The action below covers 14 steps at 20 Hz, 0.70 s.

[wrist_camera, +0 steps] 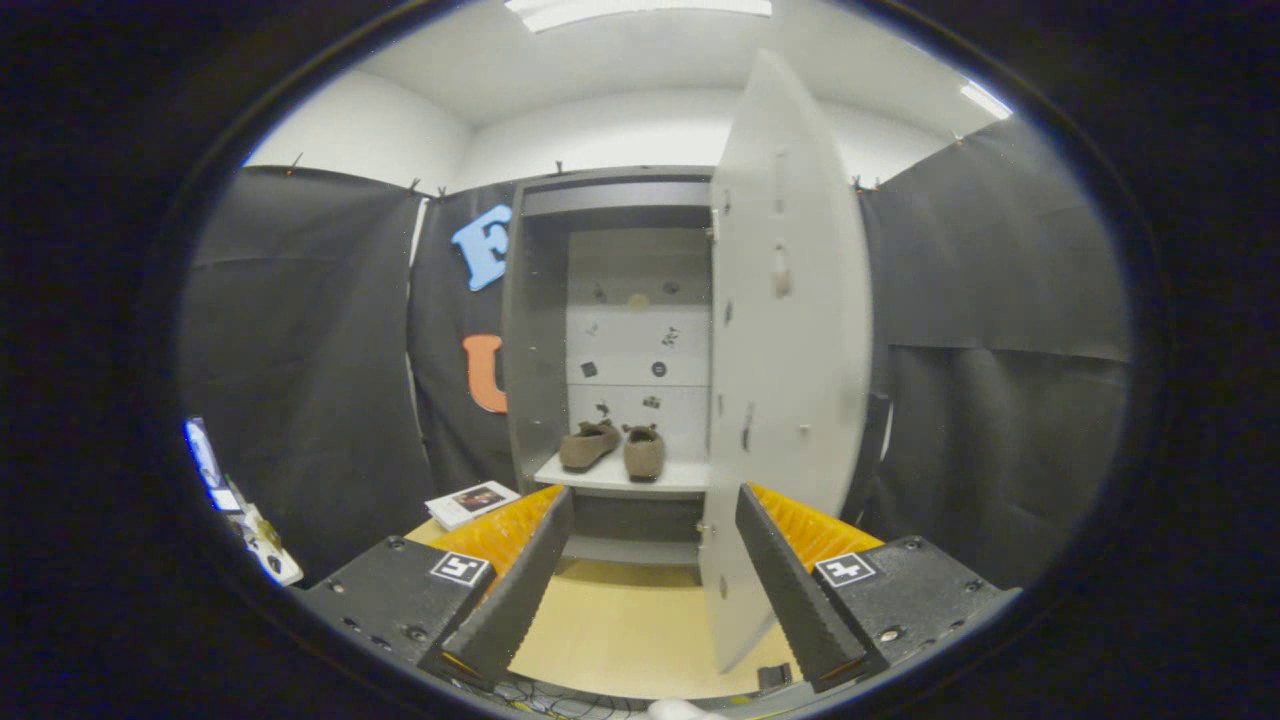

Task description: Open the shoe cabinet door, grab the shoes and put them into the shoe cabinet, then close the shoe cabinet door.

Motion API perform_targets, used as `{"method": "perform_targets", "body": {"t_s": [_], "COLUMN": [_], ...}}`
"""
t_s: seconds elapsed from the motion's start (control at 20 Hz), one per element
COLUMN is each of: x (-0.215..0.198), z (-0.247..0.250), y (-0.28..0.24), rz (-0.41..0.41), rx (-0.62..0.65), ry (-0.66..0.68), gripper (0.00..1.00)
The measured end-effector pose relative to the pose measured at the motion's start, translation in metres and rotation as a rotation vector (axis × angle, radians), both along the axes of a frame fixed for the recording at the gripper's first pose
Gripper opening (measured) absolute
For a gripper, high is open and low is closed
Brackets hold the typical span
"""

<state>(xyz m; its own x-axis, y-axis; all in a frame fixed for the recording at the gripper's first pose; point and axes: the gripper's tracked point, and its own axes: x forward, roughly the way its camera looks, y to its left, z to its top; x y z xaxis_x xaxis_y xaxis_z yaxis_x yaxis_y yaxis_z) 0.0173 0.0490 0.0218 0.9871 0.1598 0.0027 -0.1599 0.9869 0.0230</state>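
Observation:
A grey shoe cabinet (535, 330) stands against the booth wall, well beyond my fingers. Its white door (790, 330) hangs swung open on the right, with its lower edge reaching down beside my right finger. Two brown shoes (615, 448) sit side by side on the cabinet's white shelf (620, 478), toes pointing out. My gripper (652, 565) is open and holds nothing; only the pale floor lies between its fingers.
A small booklet (472, 502) lies on the floor left of the cabinet. Some papers and a screen (235, 500) sit at the far left. Black cloth walls close in on both sides. The tan floor (620, 630) stretches ahead to the cabinet.

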Motion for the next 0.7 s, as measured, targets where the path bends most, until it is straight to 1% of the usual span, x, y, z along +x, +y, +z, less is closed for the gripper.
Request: {"method": "perform_targets", "body": {"t_s": [0.15,0.25,0.35,0.5,0.6,0.7], "x": [-0.009,-0.005,0.007,0.035,0.052,0.063], "z": [0.004,0.005,0.002,0.000,0.002,0.000], "y": [-0.060,-0.092,-0.117,-0.155,-0.164,-0.162], "rz": [-0.062,-0.079,-0.073,-0.088,-0.061,0.001], "rx": [0.049,0.073,0.083,0.073,0.081,0.089], "ry": [-0.025,-0.029,-0.013,0.003,0.009,0.023], "gripper": [1.00,1.00,1.00,1.00,1.00,1.00]}}
